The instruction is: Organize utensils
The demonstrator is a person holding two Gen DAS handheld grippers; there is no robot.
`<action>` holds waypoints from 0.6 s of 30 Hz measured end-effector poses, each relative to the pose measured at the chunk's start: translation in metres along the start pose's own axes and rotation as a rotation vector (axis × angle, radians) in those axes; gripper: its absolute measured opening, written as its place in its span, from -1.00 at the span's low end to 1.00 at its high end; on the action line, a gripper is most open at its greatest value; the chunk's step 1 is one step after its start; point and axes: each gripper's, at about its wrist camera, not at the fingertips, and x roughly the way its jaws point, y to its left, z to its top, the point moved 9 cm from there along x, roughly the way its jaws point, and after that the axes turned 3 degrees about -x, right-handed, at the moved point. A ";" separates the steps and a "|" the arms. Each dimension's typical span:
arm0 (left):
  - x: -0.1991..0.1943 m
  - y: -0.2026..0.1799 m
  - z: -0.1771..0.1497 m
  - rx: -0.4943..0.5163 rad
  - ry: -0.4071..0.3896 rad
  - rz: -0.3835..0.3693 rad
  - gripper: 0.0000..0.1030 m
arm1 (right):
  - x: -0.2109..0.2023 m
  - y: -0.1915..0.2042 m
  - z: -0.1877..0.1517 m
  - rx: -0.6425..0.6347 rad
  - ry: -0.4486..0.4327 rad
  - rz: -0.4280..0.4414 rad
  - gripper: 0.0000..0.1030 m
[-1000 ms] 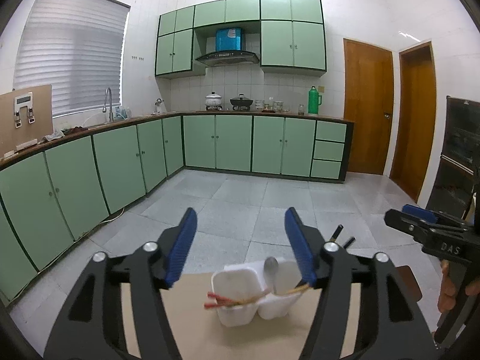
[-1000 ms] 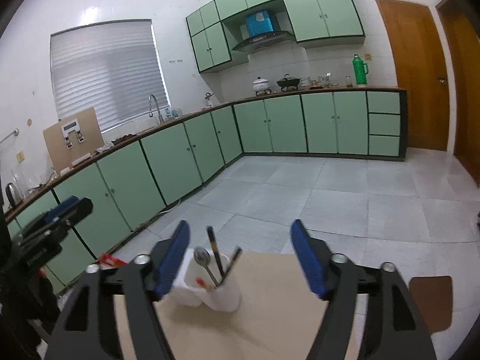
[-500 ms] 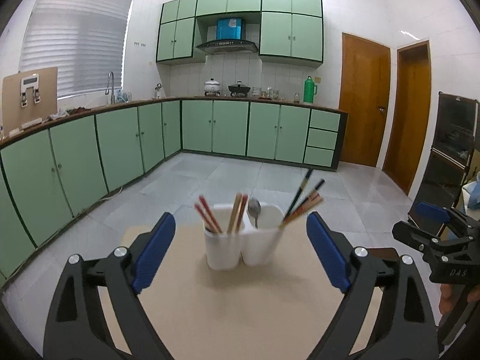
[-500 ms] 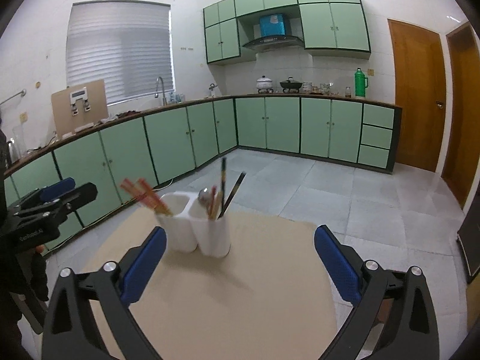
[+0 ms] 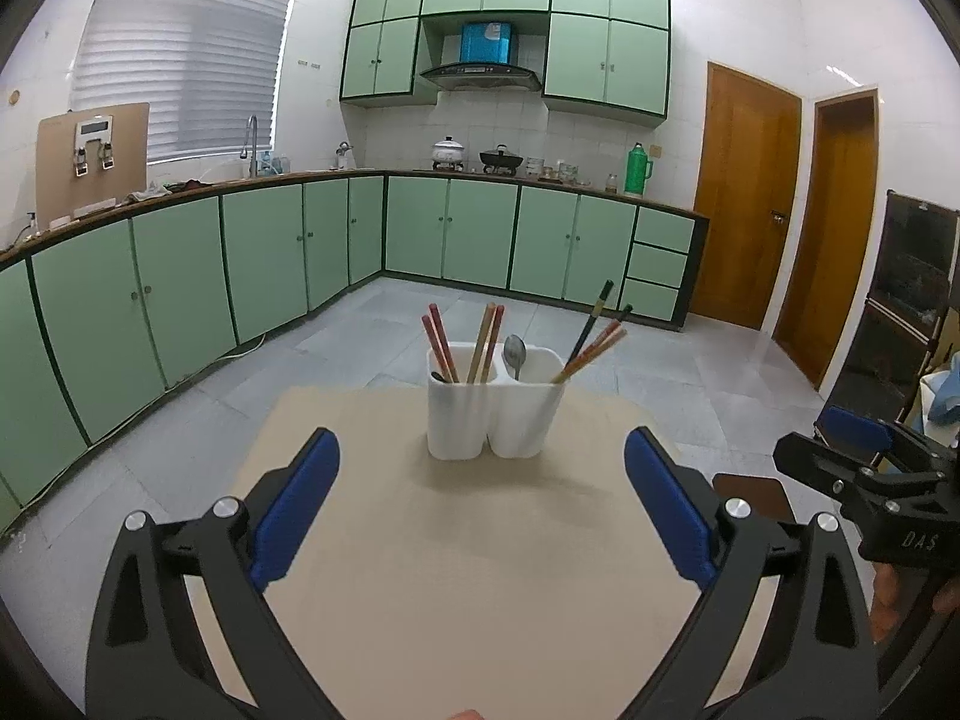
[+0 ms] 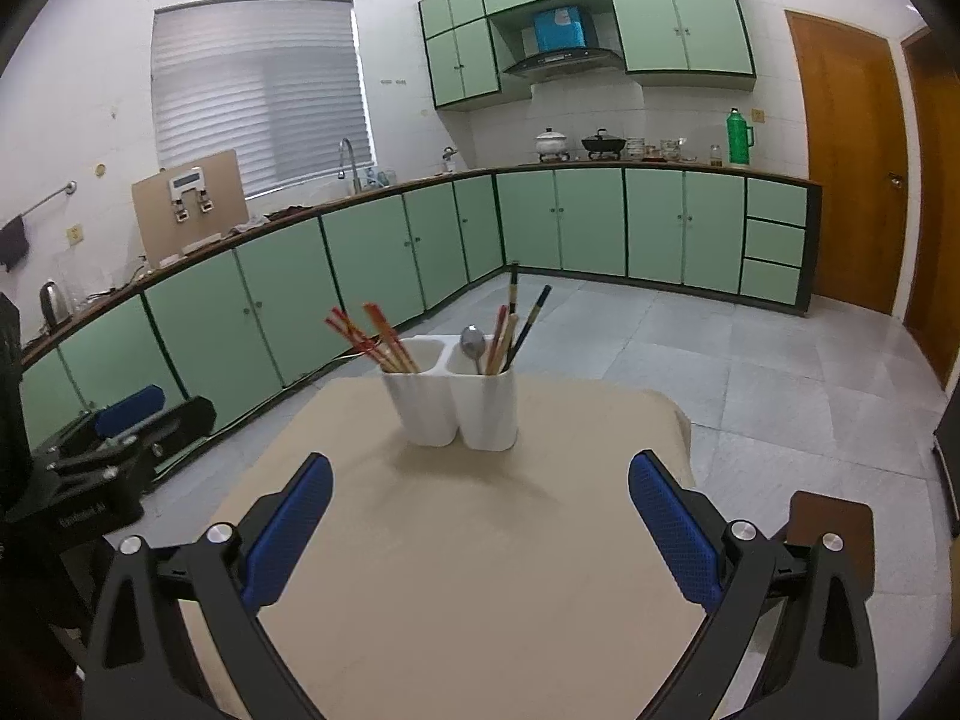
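Observation:
A white two-compartment holder [image 5: 495,411] [image 6: 456,405] stands upright on a beige table [image 5: 480,570] [image 6: 480,570]. Its left compartment holds red and wooden chopsticks [image 5: 441,345] [image 6: 372,339]. Its right compartment holds a metal spoon [image 5: 515,353] [image 6: 473,343] and dark and wooden chopsticks [image 5: 591,342] [image 6: 519,324]. My left gripper [image 5: 480,498] is open and empty, well short of the holder. My right gripper [image 6: 480,510] is open and empty, also short of it. Each gripper shows at the edge of the other's view.
Green kitchen cabinets run along the far wall and left side, with a grey tiled floor between them and the table. A brown stool [image 6: 831,534] stands by the table's right edge. Wooden doors [image 5: 750,210] are at the right.
Both grippers have pulled back and tilted down; the holder now stands farther off and fully in view. Both sets of fingers have opened wider.

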 end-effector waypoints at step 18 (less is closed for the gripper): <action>-0.058 -0.011 0.015 0.034 -0.085 -0.010 0.84 | -0.044 0.028 0.018 -0.051 -0.067 0.012 0.88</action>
